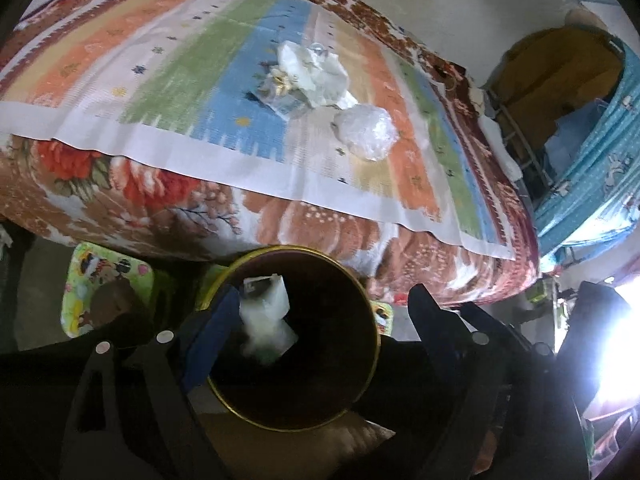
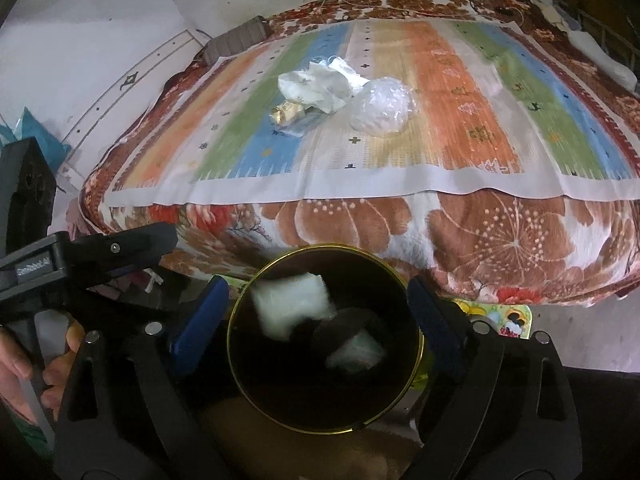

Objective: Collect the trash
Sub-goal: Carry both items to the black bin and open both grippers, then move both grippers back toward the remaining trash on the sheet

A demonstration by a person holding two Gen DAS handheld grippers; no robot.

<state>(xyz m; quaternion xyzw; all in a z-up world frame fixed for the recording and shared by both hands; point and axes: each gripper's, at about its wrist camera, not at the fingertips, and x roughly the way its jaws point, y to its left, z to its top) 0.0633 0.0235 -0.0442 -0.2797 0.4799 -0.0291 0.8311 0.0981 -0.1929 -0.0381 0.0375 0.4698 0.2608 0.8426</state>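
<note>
A bed [image 2: 500, 232] with a flowered blanket is filling most of both views, and a striped mat [image 2: 460, 120] is lying over its top. Below its near edge a dark round bin [image 2: 320, 424] with a gold rim is standing on the floor. Two white pieces are blurring inside its mouth: a larger white wad [image 2: 292, 304] near the rim and a smaller pale piece [image 2: 356, 354] deeper, so I judge that they are falling in.

The left hand-held gripper [image 1: 320, 320] is hanging over the bin with its jaws standing wide apart and gripping nothing; the white wad [image 1: 266, 320] is passing just beside its blue left pad. The right hand-held gripper [image 2: 320, 312] is also standing wide open over the bin, and it is holding nothing.

The remaining trash is lying in the middle of the mat, well apart from the bin: a crumpled white paper [image 2: 316, 88], a clear plastic ball [image 2: 380, 110] touching it, and a small gold wrapper [image 2: 286, 114] on a flat clear packet.

All of this is looking very light and soft. The plastic ball is probably slippery and springy, so pinching it across its middle is seeming best. The paper is offering raised folds to take. The thin wrapper needs a low pinch against the mat.
</note>
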